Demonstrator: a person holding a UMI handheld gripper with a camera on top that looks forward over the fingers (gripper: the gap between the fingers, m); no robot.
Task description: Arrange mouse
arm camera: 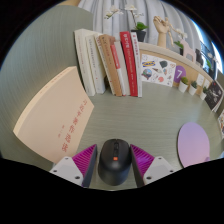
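A black mouse (113, 160) with an orange dot on its scroll wheel sits between the two fingers of my gripper (113, 148). Both pink pads (84, 160) lie against its sides, so the gripper is shut on it. The mouse's nose points ahead over the grey-green table (150, 118). Its rear end is hidden below the fingers. I cannot tell whether it rests on the table or hangs just above it.
A round lilac mat (196, 143) lies ahead to the right. A large cream book (58, 112) lies flat ahead to the left. Beyond stands a row of upright books (108, 62), with cards (160, 70) and small potted plants (186, 85) at the right.
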